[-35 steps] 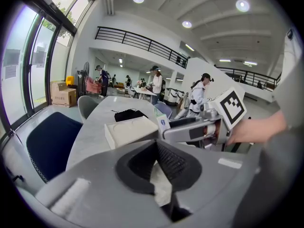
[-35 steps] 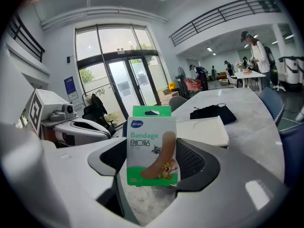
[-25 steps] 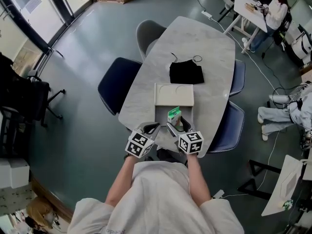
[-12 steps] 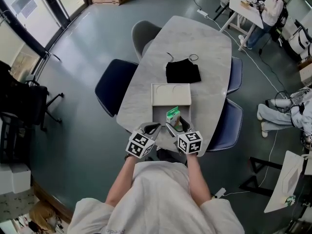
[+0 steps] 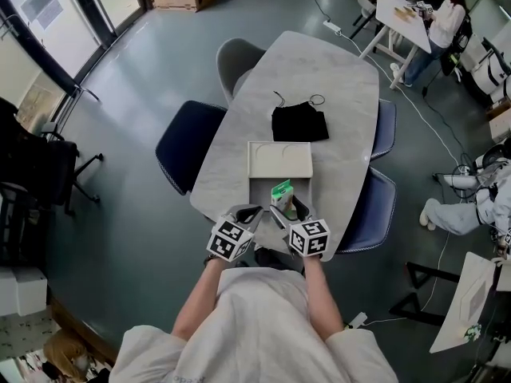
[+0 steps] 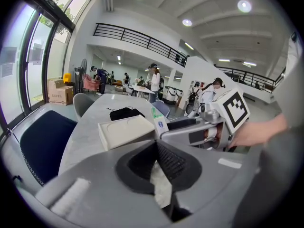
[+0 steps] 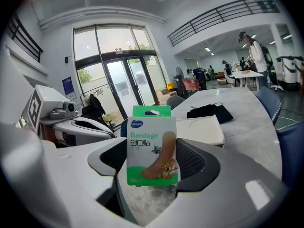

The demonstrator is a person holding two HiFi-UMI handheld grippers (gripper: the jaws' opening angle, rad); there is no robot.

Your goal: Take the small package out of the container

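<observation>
Right gripper [image 7: 152, 161]: nearest the person, jaws closed on the bandage package [image 7: 151, 144]. The pads clamp its lower half, and it stands upright with the printed face toward the camera.
Left gripper [image 6: 157, 146]: at 9 o'clock of the right one, just beside it. Its jaws are drawn together with nothing between them.
Task thing: in the head view the bandage package [image 5: 281, 191] stands at the right gripper [image 5: 286, 207] jaw tips, over the near part of the container [image 5: 256, 193]. I cannot tell whether its bottom edge has cleared the rim.
Risk, slip: the package is thin, light card held by its lower half only. It could pivot or slide out of the pads if swung quickly, and would drop back in.
Risk, snag: if the bottom edge is below the rim, a sideways pull toward 3 o'clock could catch the wall and drag the container across the table [image 5: 323, 70]. A lift straight up first looks safer.
Risk, collision: the left gripper [image 5: 246, 212] sits close at 9 o'clock, so a move that way could knock the two tools together.
Container: off-white open box near the table edge. I see nothing else inside, though the tools and package hide much of its floor.
Lid [image 5: 279, 158]: at 12 o'clock of the container and touching it. It is a flat off-white panel with round pressed shapes and nothing on it.
Black pouch [image 5: 299, 124]: farther out at 12 o'clock, well apart from the lid, with cord loops showing.
Chairs [image 5: 188, 140]: around the table at 9 to 11 and at 3 o'clock.
</observation>
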